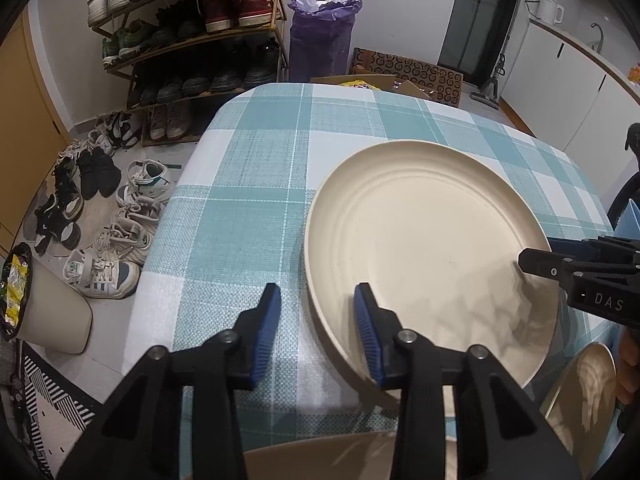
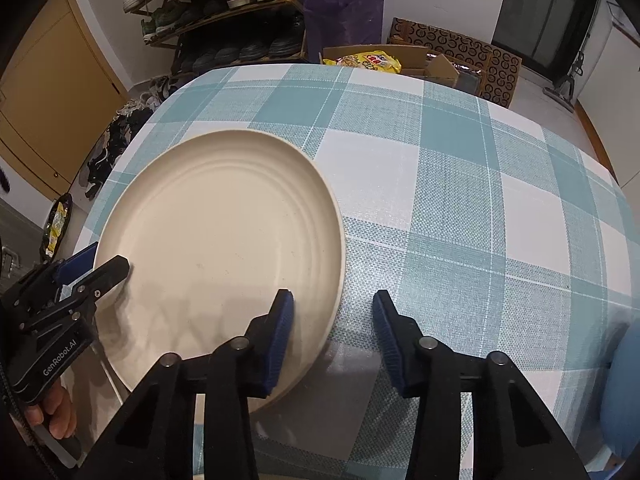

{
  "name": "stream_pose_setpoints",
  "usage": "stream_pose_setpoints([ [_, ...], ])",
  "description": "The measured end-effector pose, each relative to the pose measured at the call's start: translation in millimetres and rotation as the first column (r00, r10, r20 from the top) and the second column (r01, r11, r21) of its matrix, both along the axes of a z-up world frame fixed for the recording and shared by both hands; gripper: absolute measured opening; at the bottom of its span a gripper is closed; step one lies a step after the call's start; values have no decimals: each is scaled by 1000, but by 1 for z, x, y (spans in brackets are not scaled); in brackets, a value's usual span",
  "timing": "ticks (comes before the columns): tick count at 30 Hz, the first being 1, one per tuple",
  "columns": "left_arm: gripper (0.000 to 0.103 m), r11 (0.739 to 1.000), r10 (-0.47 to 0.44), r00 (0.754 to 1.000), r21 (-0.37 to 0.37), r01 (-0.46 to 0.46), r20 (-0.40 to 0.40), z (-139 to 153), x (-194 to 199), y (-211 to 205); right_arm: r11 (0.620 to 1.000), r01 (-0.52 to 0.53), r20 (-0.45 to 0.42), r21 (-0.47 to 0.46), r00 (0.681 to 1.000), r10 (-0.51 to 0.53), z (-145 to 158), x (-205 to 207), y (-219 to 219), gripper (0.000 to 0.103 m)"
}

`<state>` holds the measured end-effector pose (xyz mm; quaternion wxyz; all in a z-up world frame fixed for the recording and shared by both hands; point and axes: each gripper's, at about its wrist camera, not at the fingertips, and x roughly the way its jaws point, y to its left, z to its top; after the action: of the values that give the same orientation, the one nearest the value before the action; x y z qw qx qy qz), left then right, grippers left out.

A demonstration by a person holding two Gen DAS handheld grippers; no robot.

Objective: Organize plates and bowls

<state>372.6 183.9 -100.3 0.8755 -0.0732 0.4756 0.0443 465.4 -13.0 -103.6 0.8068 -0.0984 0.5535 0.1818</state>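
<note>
A large cream plate (image 1: 420,240) (image 2: 216,232) lies on the teal-and-white checked tablecloth (image 1: 248,200) (image 2: 460,200). My left gripper (image 1: 317,292) straddles the plate's left rim, one blue pad over the plate and one over the cloth, with a gap on both sides. My right gripper (image 2: 333,296) straddles the right rim the same way, its pads clear of the plate. Each gripper also shows in the other's view, the right gripper (image 1: 536,260) and the left gripper (image 2: 116,268). A second cream dish (image 1: 584,392) sits at the table's near right edge.
Beyond the table's left edge are a shoe rack (image 1: 188,40), loose shoes (image 1: 120,240) on the floor and a beige bin (image 1: 52,312). A purple bag (image 1: 320,32) and cardboard boxes (image 2: 452,56) stand behind the table. A hand (image 2: 56,412) holds the left gripper.
</note>
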Motion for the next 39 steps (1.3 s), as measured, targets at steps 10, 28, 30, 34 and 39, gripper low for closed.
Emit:
stream_pose_setpoints([
  [10, 18, 1000, -8, 1000, -7, 8, 5, 1, -2, -2, 1000, -17, -4, 23, 1000, 17, 0, -4, 0, 20],
  [28, 11, 1000, -9, 999, 5, 9, 38, 8, -3, -7, 999, -29, 55, -22, 998, 30, 3, -12, 3, 13],
  [30, 11, 1000, -11, 999, 10, 11, 44, 10, -3, -8, 999, -25, 61, -21, 998, 26, 5, -12, 3, 13],
  [34, 11, 1000, -12, 998, 11, 11, 55, 16, -5, -9, 1000, -22, 73, -18, 997, 24, 10, -15, 2, 13],
  [39, 11, 1000, -13, 998, 18, 12, 67, 24, -8, -12, 1000, -20, 90, -15, 996, 21, 18, -19, 0, 13],
])
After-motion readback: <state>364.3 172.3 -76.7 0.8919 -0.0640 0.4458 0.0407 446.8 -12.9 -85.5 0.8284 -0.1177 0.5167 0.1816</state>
